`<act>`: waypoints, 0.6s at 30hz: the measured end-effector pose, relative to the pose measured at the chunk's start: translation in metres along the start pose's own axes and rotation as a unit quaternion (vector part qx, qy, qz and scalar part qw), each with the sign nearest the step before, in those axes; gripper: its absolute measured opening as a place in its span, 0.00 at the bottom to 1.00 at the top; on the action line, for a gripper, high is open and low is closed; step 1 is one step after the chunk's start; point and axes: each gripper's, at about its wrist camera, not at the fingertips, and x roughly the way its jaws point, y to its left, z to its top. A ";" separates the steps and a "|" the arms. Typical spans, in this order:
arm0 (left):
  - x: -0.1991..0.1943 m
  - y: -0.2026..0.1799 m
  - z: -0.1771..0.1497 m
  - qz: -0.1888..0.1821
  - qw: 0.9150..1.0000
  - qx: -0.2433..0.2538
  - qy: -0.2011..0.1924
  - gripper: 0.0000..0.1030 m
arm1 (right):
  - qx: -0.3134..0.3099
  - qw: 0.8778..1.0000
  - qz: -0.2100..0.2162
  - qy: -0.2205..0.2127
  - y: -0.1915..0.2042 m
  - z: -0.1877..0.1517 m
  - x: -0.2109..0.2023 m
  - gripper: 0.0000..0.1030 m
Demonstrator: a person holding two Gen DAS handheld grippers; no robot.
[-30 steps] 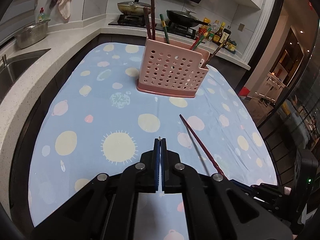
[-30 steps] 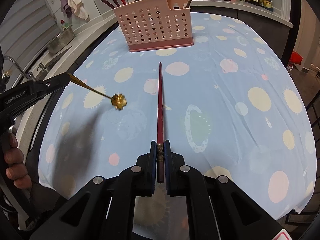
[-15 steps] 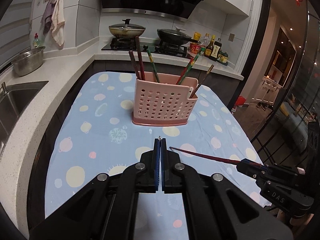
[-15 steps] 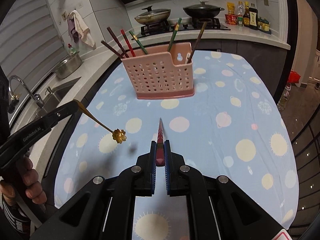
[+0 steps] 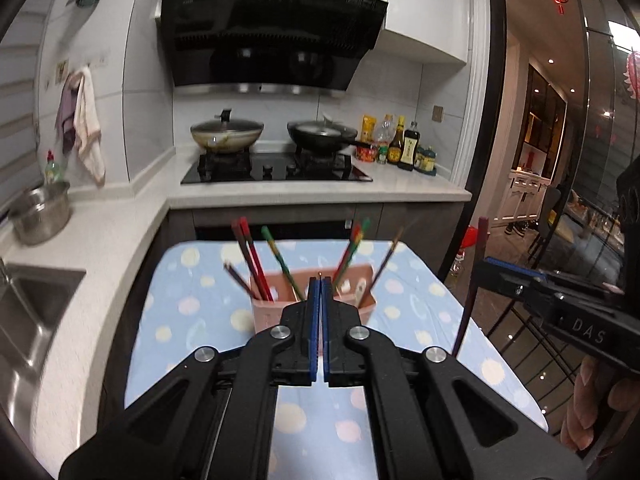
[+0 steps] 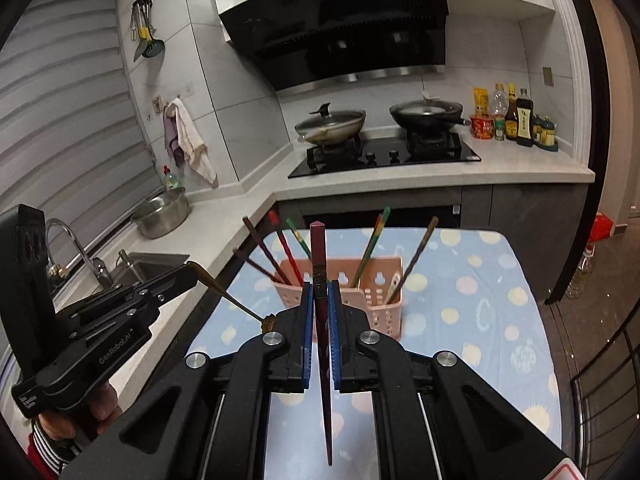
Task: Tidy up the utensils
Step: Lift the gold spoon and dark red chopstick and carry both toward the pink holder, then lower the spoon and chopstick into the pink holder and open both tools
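Right gripper (image 6: 320, 312) clamped on a dark red chopstick (image 6: 320, 264), upright at frame centre, well above the desk (image 6: 500, 320). Left gripper (image 5: 319, 304) pinching a thin gold spoon (image 6: 236, 302), seen at left of the right view. Pink utensil holder (image 6: 384, 304) just behind, centre, holding several chopsticks.

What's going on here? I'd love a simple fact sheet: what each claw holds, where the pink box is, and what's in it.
left gripper: shut on a small gold spoon, flower-shaped bowl hanging down
right gripper: shut on a dark red chopstick, held nearly upright, thick end up
pink holder: perforated basket standing on the blue dotted tablecloth, beyond both grippers
holder contents: several chopsticks leaning outward, red, green and brown
both utensils: held in the air, not yet in the holder
behind: stove with two pans
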 end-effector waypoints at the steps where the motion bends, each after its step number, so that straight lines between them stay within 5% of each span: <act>1: 0.004 0.000 0.007 0.003 1.000 0.004 -0.005 0.00 | -0.002 1.000 -0.001 -0.011 0.000 0.010 0.003 0.07; 10: 0.055 0.011 0.055 0.035 0.999 0.020 -0.024 0.00 | -0.009 0.998 -0.004 -0.062 0.000 0.076 0.048 0.07; 18: 0.101 0.024 0.054 0.047 0.999 0.020 0.002 0.00 | -0.004 0.999 -0.009 -0.040 -0.007 0.084 0.104 0.06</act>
